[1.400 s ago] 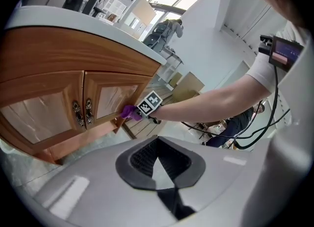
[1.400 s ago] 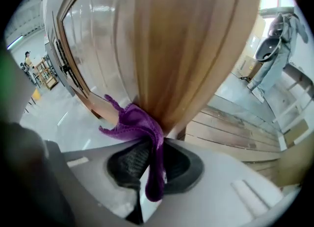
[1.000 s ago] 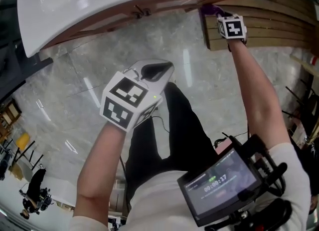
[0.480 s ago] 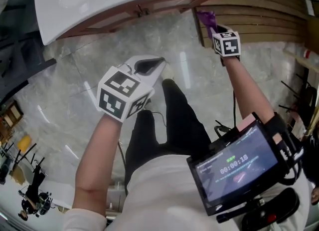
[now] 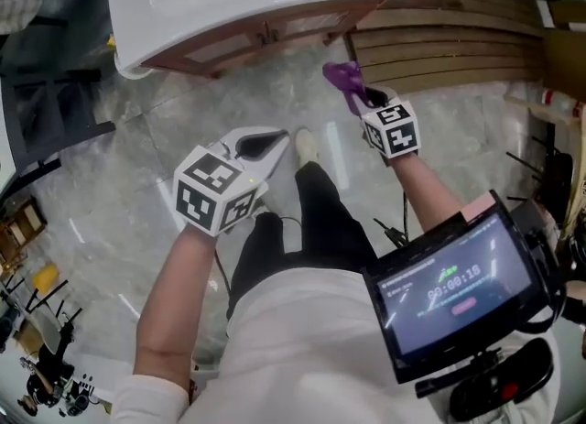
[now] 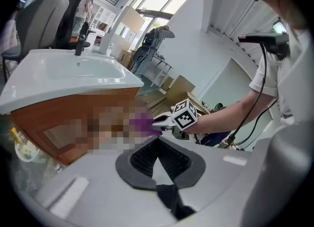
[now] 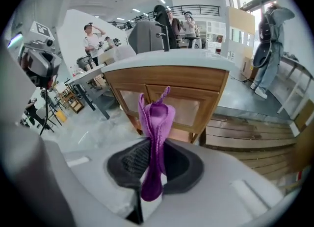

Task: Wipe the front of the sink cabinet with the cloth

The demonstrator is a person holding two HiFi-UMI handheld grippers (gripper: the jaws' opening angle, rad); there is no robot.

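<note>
The cloth (image 7: 157, 115), purple and bunched into a narrow fold, is gripped between the pads of the right gripper (image 7: 157, 148), clenched on it. One end is seen standing up past the jaw tips and the other hanging down behind them. In the head view it is held out in the air over the grey marbled floor (image 5: 137, 147), near the right corner of the sink cabinet (image 5: 275, 33) but not touching it. The cabinet's wooden front, with its two panelled doors, is faced squarely in the right gripper view, a white basin (image 5: 183, 10) set on top. A stack of wooden slats (image 5: 449, 47) is seen just beside the cabinet on the right. The left gripper (image 5: 263, 145) is held lower and to the left, well apart from the cabinet, its jaws brought together at the tips with nothing between them. A lit screen (image 5: 449, 289) is worn at the person's chest. Other people are made out standing far behind the basin.
</note>
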